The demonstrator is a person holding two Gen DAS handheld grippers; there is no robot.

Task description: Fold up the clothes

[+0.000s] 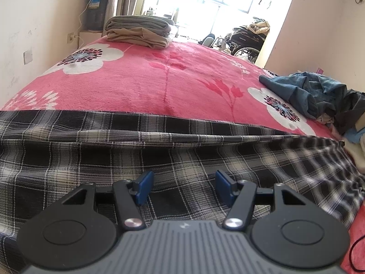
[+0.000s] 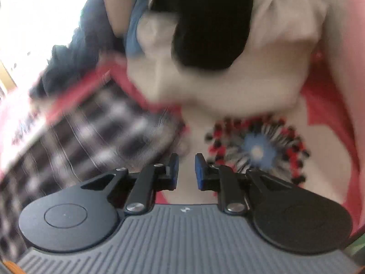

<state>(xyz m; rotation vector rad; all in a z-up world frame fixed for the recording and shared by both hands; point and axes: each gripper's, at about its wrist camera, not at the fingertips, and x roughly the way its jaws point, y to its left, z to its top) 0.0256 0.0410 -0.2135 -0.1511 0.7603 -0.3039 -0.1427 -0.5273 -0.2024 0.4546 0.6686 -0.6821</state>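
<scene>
A black-and-white plaid garment (image 1: 159, 155) lies spread across the near part of the bed. My left gripper (image 1: 185, 182) hovers just above it, open, with nothing between its blue pads. The right wrist view is blurred. In it my right gripper (image 2: 187, 171) stands open by a narrow gap with nothing in it, over a white flower of the blanket (image 2: 257, 150). The plaid garment's edge (image 2: 91, 132) lies just to its left. Ahead of it are a white cloth (image 2: 216, 84) and a black cloth (image 2: 209, 22) from a loose pile.
A pink flowered blanket (image 1: 141, 80) covers the bed. Two folded items (image 1: 136, 32) are stacked at its far end. Rumpled blue and dark clothes (image 1: 319, 96) are heaped at the right edge. Walls flank both sides; a wheelchair (image 1: 246, 38) stands by the bright window.
</scene>
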